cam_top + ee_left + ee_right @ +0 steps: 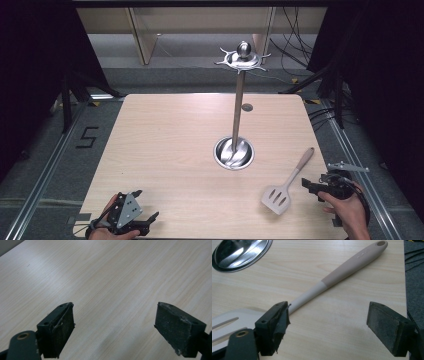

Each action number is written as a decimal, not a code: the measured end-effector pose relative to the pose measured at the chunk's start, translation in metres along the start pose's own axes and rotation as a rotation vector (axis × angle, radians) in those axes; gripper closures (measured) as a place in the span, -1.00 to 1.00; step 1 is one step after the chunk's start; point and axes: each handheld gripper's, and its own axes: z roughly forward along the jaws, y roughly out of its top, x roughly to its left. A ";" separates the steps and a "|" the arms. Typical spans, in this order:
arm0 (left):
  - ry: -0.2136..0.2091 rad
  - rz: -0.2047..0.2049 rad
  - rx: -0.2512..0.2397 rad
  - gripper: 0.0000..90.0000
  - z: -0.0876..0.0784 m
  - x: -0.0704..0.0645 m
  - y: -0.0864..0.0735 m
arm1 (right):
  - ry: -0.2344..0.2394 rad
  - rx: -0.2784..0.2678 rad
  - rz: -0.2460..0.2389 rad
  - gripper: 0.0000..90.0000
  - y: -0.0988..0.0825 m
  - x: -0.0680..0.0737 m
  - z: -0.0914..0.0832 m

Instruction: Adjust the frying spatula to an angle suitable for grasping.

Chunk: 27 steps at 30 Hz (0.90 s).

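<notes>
While both hands rest at the near edge of the wooden table [165,140], the left gripper [145,223] sits nearest, its jaws wide apart over bare wood. Right of it, the right gripper [311,187] is also spread open and empty, just beside the slotted spatula [287,182], whose pale blade lies near that gripper's left jaw, handle angling away toward the stand. Farther in stands the metal utensil stand [236,115], a round dish base, upright pole and hooked top.
</notes>
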 end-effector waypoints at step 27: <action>0.019 0.004 0.008 -0.67 0.000 0.000 0.000 | -0.083 0.111 -0.051 -0.54 0.052 0.004 0.026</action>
